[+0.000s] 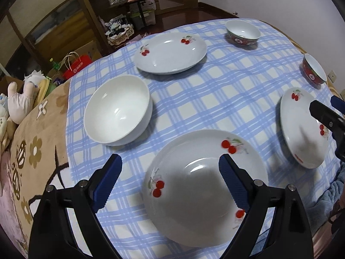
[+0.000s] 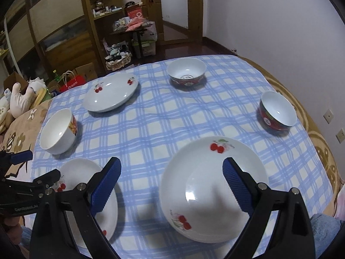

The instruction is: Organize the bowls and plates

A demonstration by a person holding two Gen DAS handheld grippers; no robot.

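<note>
Six dishes lie scattered and unstacked on the blue checked cloth (image 2: 194, 116), so the sorting seems hardly begun. Three cherry plates sit apart: one near left (image 1: 204, 190), one near right (image 2: 213, 190), one far left (image 2: 111, 92). The white bowl (image 1: 117, 110) stands at the left edge, and two red-patterned bowls stand far centre (image 2: 186, 73) and far right (image 2: 277, 112). The left gripper (image 1: 170, 179) hovers over the near-left plate, fingers wide and empty; the right gripper (image 2: 172, 181) hovers likewise by the near-right plate. Stacking plates and nesting bowls all looks left to do.
</note>
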